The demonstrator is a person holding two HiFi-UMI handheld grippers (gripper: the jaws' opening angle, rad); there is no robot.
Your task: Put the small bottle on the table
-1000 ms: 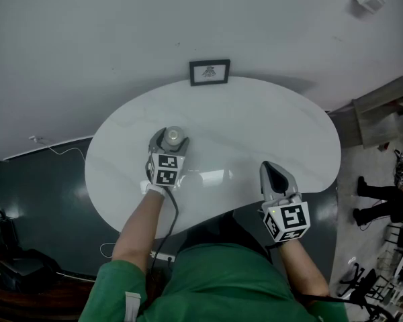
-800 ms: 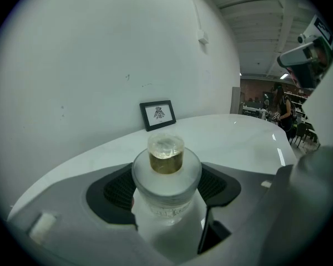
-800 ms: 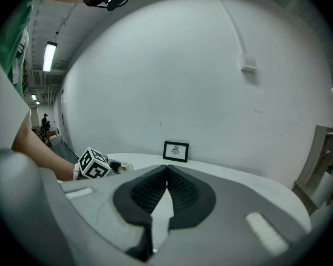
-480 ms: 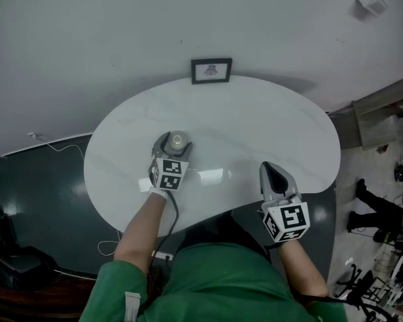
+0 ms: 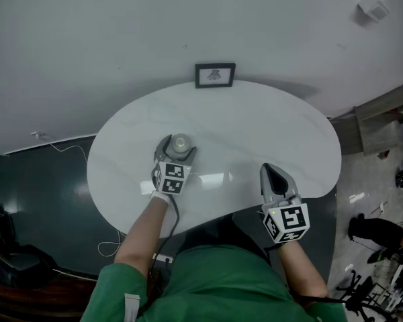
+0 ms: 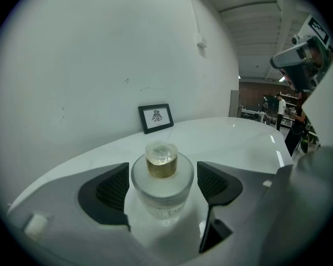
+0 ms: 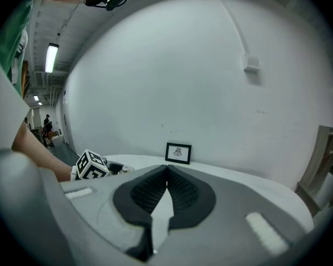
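Note:
A small frosted bottle (image 5: 181,141) with a gold collar and clear stopper stands upright on the white table (image 5: 255,126). My left gripper (image 5: 178,146) is around it. In the left gripper view the bottle (image 6: 162,182) sits between the two dark pads (image 6: 112,190) with a thin gap on each side. The jaws have just been opening and no longer press on it. My right gripper (image 5: 272,170) rests over the table's near right edge, its pads (image 7: 180,190) shut together on nothing.
A small black-framed picture (image 5: 215,75) leans against the wall at the table's far edge. The wall runs close behind the table. Dark floor with a cable lies to the left, and furniture and people stand at the far right.
The left gripper's jaws have spread slightly away from the bottle, which stays upright on the table. The right gripper has not moved.

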